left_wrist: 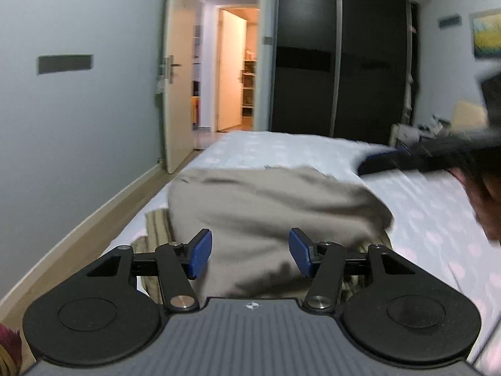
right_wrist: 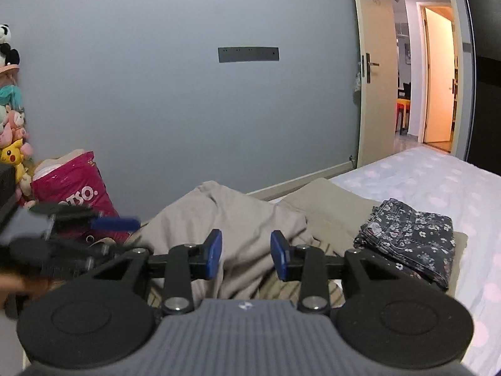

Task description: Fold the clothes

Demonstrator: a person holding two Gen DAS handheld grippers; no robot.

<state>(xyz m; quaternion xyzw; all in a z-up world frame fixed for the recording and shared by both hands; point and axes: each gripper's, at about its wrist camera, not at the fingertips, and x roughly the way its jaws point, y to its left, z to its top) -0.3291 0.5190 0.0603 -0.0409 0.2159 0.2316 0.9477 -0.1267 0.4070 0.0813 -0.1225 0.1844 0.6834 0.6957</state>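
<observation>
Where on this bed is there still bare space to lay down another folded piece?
Bare sheet lies beyond the folded floral garment, toward the door. The wall side is crowded with the crumpled beige garment and a pink bag.

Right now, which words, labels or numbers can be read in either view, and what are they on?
"OTSO.": white letters on the pink bag by the wall; its start is hidden.
Small white logo on each gripper body: a mark only, no letters.
No other text is visible.
</observation>
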